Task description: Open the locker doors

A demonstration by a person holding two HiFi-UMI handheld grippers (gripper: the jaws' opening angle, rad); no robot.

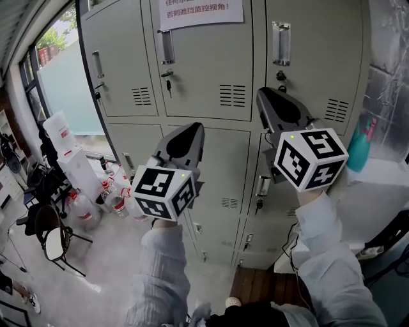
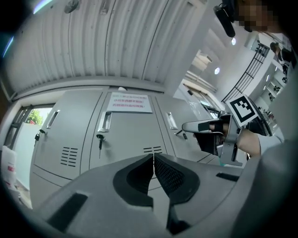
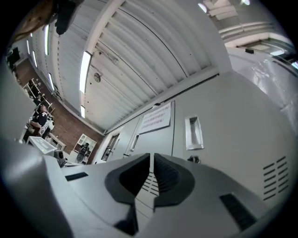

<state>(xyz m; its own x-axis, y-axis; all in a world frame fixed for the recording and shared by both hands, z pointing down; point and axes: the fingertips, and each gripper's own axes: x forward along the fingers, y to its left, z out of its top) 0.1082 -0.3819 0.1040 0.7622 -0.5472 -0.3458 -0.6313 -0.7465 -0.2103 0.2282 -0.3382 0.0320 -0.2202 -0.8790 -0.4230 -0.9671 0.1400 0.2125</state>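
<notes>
As left claw (image 2: 152, 156) and right claw (image 3: 151, 158) clench empty, locker doors (image 1: 204, 70) stand shut ahead.

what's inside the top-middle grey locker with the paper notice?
Contents hidden: its grey metal door is shut. Only the front shows: white paper notice with red print, recessed metal handle, key in the lock, vent slots.

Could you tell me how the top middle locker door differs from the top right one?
The top middle door carries a white paper notice; the top right door is bare. The right gripper overlaps the top right door's lower corner; the left gripper sits below the top middle door. Both are grey and shut.
</notes>
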